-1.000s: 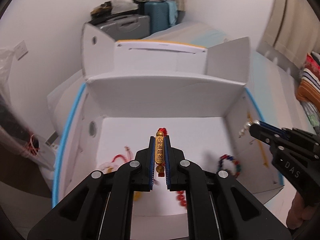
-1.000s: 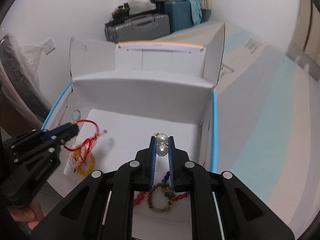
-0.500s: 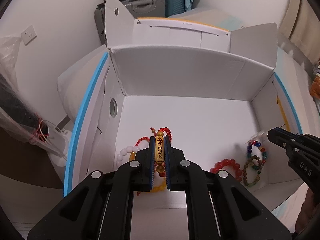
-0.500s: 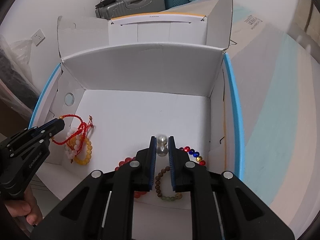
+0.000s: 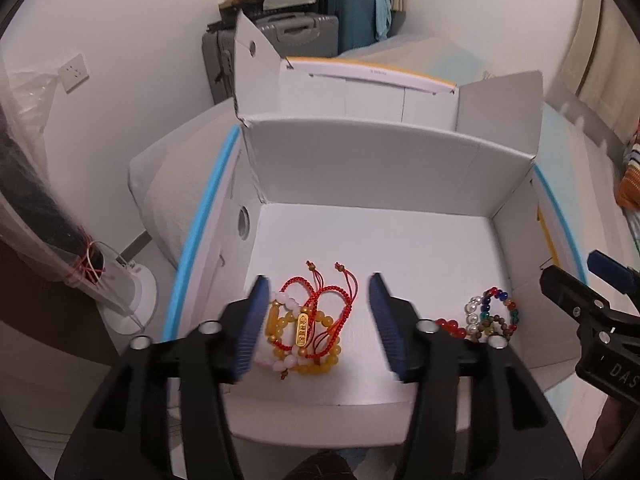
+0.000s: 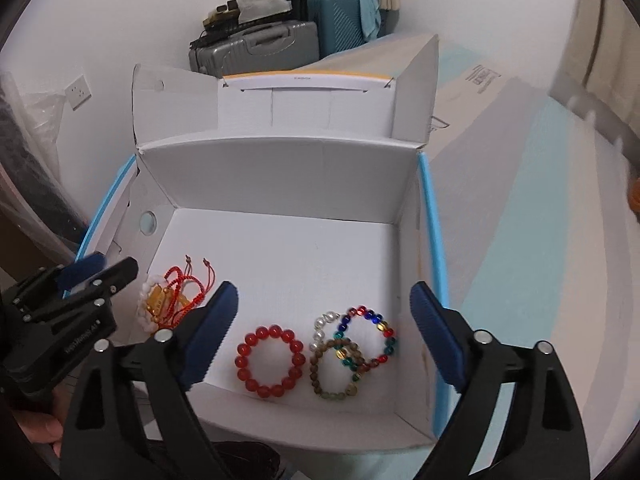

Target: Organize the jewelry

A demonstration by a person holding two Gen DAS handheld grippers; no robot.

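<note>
Both grippers, left [image 5: 316, 320] and right [image 6: 324, 336], gape wide and empty; bracelets [image 6: 269, 361] lie sorted in the box [image 6: 280, 184], red-cord pile [image 5: 308, 320] apart.

White wall [image 5: 140, 20], wall socket [image 5: 74, 73], stacked suitcases [image 6: 256, 50], curtain [image 5: 596, 60]
</note>
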